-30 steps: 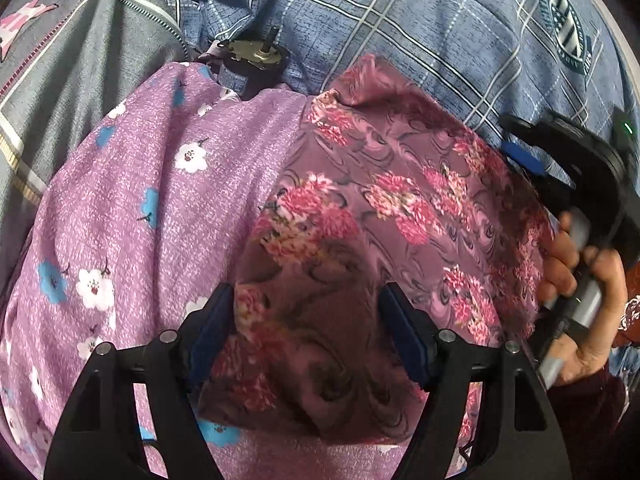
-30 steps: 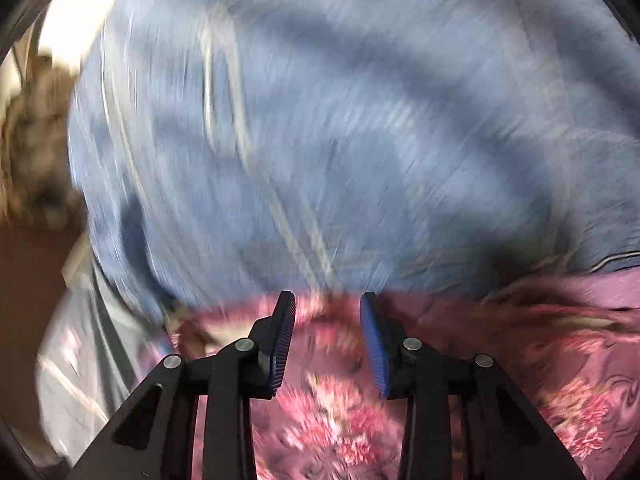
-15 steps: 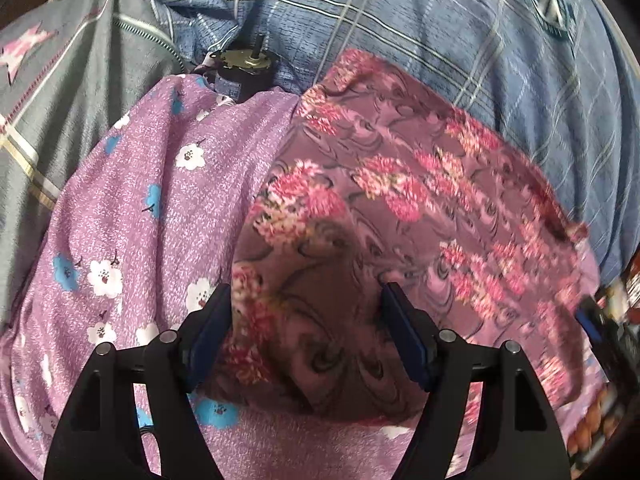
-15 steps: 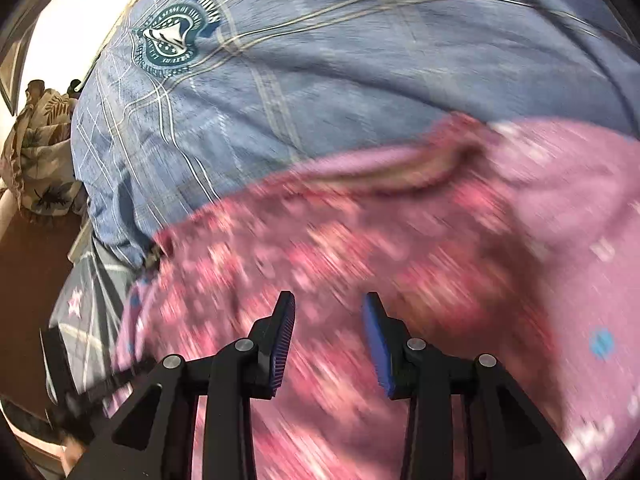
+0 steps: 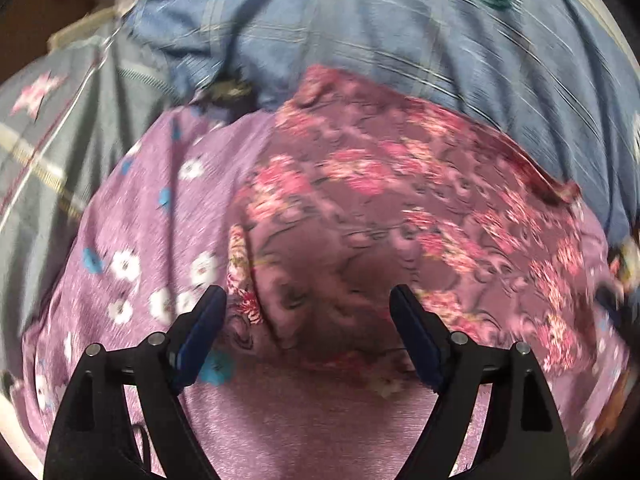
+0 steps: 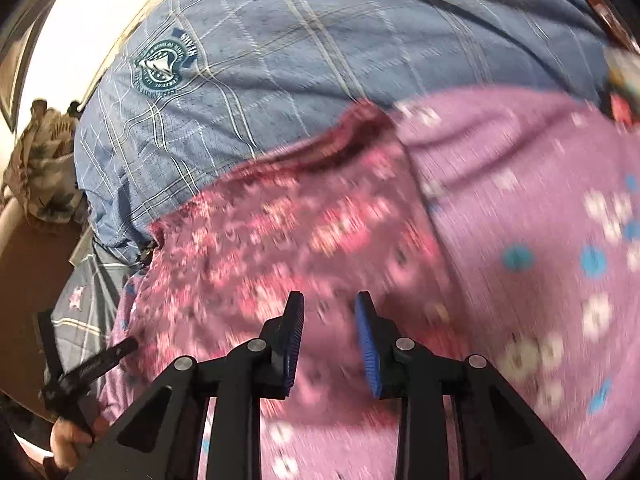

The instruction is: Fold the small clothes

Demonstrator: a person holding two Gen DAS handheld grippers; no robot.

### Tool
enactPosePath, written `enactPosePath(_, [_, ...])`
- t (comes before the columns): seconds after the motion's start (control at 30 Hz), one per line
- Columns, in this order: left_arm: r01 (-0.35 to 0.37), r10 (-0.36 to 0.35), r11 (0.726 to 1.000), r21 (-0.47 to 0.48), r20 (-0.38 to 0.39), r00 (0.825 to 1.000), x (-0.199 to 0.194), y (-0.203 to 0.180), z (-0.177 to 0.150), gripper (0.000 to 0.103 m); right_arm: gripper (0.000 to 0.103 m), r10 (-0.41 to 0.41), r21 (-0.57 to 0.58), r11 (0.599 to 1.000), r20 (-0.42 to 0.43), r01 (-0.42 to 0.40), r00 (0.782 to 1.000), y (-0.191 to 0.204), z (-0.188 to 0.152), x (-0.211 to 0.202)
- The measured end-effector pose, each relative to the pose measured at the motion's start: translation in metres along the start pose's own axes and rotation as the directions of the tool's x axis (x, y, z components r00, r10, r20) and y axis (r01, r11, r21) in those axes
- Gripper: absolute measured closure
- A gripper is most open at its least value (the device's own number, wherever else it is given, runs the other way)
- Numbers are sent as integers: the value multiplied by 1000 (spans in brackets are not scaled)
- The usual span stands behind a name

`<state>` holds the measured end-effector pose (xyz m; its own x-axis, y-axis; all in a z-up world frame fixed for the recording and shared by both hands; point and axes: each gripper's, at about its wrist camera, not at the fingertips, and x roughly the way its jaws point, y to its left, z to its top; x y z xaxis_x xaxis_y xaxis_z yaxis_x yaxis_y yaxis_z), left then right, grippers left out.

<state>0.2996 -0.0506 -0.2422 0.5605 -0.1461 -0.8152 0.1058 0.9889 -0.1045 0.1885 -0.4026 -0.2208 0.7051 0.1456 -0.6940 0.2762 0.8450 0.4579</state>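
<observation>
Hovering over a floral cloth (image 5: 384,208), left gripper (image 5: 308,312) with jaws spread wide and opening; near corner of the cloth lying between the blue pads, neither pad seen pressing it. Ahead of the jaws, the cloth spread flat on a lilac sheet (image 5: 132,216) with white and blue flowers. Far edge of the cloth against a blue plaid cover (image 5: 420,28). Left of the jaws, a grey fabric (image 5: 60,120) with a pink star. Whole view smeared by motion; small dark object at the sheet's far corner too blurred to name.

Right gripper (image 6: 328,320) with jaws narrow and closing, a clear gap between the pads, hanging over the right side of the cloth (image 6: 280,232); contact with the fabric impossible to judge through the blur. Right of the jaws, the lilac sheet (image 6: 540,200); beyond, the plaid cover (image 6: 320,40) with a teal badge (image 6: 164,64). Low left, cut off by the frame edge, the left gripper (image 6: 86,368) and part of a hand (image 6: 70,436) gripping its handle.
</observation>
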Motion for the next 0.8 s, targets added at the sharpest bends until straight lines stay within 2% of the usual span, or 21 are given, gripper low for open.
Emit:
enactPosePath(0.07, [-14, 15, 1000, 27, -15, 1000, 7, -6, 0, 19, 74, -15, -11, 1000, -43, 15, 999, 8, 27, 24])
enactPosePath(0.2, [-30, 32, 999, 25, -53, 998, 26, -5, 5, 19, 75, -103, -48, 994, -95, 99, 990, 26, 70, 85])
enactPosePath(0.33, [-18, 18, 1000, 5, -68, 998, 33, 0, 14, 19, 78, -206, -72, 978, -138, 198, 969, 33, 111, 147])
enactPosePath(0.4, [-15, 15, 1000, -2, -71, 997, 33, 1, 18, 19, 79, -245, -60, 969, -76, 241, 967, 35, 132, 157])
enactPosePath(0.47, [-13, 12, 1000, -16, -67, 998, 34, 4, 22, 19, 77, -213, -2, 977, 65, 214, 975, 35, 144, 140])
enactPosePath(0.5, [-11, 10, 1000, -20, -69, 998, 34, 5, 23, 19, 75, -180, 42, 983, 126, 176, 976, 31, 145, 127])
enactPosePath(0.57, [-7, 6, 1000, -19, -69, 998, 32, 4, 22, 19, 75, -145, 73, 988, 153, 135, 978, 25, 136, 113])
enactPosePath(0.7, [-3, 2, 1000, -10, -51, 999, 20, 1, 17, 19, 75, -118, 8, 993, 82, 118, 990, 20, 91, 83])
enactPosePath(0.8, [-21, 21, 1000, -2, -30, 999, 11, 1, 14, 19, 75, -57, 16, 998, 50, 57, 997, 14, 48, 45])
